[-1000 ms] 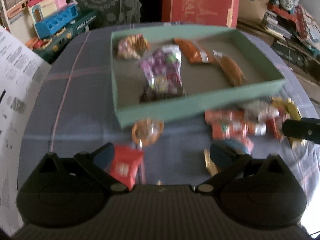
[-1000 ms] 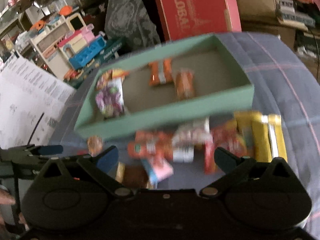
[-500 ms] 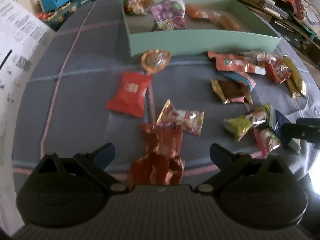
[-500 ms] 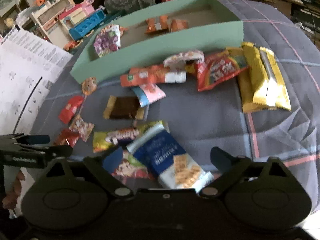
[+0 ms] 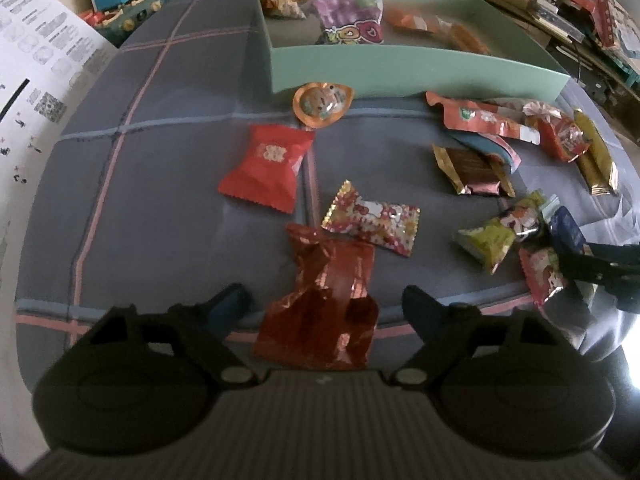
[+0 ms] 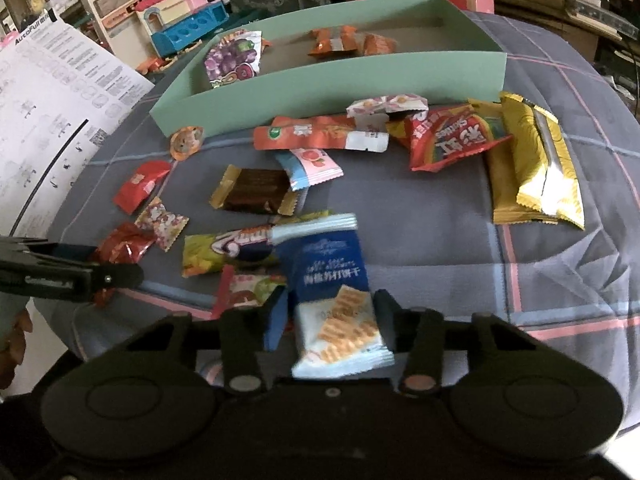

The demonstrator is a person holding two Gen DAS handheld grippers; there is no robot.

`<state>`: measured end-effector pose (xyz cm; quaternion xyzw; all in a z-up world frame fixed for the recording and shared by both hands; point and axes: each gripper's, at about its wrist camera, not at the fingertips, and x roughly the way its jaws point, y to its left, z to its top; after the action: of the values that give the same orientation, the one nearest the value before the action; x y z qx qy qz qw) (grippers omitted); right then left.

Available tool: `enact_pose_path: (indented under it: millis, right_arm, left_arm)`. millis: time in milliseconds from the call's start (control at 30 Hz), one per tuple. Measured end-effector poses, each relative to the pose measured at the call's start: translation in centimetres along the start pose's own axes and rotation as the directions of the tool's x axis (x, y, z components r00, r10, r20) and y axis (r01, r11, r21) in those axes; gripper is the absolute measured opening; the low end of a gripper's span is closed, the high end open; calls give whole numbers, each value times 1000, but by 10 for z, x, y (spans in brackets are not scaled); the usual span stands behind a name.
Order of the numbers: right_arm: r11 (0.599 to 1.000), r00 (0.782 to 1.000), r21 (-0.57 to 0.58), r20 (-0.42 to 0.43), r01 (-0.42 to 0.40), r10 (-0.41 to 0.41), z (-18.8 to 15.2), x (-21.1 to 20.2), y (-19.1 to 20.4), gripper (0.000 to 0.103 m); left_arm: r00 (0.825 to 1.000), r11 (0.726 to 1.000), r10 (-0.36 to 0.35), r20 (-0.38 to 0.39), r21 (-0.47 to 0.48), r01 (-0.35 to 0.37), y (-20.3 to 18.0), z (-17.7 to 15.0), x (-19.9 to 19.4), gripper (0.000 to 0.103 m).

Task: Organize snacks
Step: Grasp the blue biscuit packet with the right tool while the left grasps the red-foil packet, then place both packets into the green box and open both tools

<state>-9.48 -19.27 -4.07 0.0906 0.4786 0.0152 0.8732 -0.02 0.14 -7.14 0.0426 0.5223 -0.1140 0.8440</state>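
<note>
Loose snack packets lie on a grey-blue checked cloth in front of a green box, also, which holds a purple grape packet and orange packets. My left gripper straddles a crumpled red foil packet. Its jaws are closing, and a gap shows on each side of the packet. My right gripper is closing on a blue cracker packet, and its fingertips touch the packet's two edges. Each gripper also shows at the edge of the other's view.
Near the left gripper lie a red pillow packet, a Hello Kitty candy and an orange jelly cup. Skittles and yellow bags sit right. Printed sheets overhang the left; toys and boxes stand behind.
Both grippers came back from the box and dropped low over the loose snacks. The left jaws narrowed around the red foil packet. The right jaws closed in on the blue cracker packet, which turned upright.
</note>
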Motion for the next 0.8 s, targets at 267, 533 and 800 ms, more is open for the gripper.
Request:
enact_pose_path:
  millis: [267, 533, 800]
  right_arm:
    - [999, 1000, 31, 4, -14, 14, 0, 1, 1, 39]
    - [996, 999, 80, 13, -32, 31, 3, -7, -7, 39]
    - [992, 996, 105, 55, -73, 67, 17, -24, -11, 39]
  left_arm:
    - [999, 1000, 21, 50, -3, -21, 6, 0, -5, 53]
    - [996, 999, -2, 91, -47, 6, 14, 1, -19, 53]
    - [987, 997, -23, 161, -68, 34, 18, 13, -45, 53]
